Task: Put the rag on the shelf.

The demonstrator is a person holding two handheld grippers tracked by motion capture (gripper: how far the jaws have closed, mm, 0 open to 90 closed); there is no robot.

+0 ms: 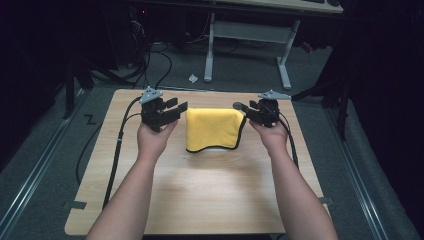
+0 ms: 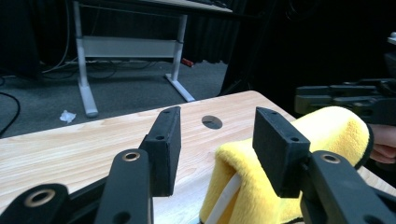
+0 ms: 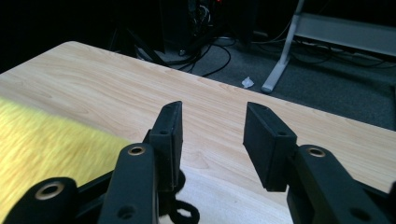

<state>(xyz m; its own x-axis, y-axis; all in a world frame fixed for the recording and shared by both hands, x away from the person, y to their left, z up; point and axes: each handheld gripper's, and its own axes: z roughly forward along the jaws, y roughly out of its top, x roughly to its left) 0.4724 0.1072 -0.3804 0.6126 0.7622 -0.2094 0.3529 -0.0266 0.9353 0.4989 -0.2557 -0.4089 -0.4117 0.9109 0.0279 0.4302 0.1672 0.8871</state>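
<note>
High view looks down on a pale wooden table (image 1: 200,200) with a folded yellow cloth (image 1: 214,128) lying toward its far middle, a dark trim along its near and right edges. The left gripper (image 1: 176,107) hangs just off the cloth's left side, its jaws spread apart and holding nothing. In the left gripper view the cloth (image 2: 261,186) sits low between and behind those jaws, beside a round hole (image 2: 212,122) in the tabletop. The right gripper (image 1: 242,107) is at the cloth's far right corner; in the right gripper view its jaws stand wide apart and empty, the cloth (image 3: 42,149) off to their left. Beyond the table, a white desk frame (image 1: 250,45) stands on grey floor.
</note>
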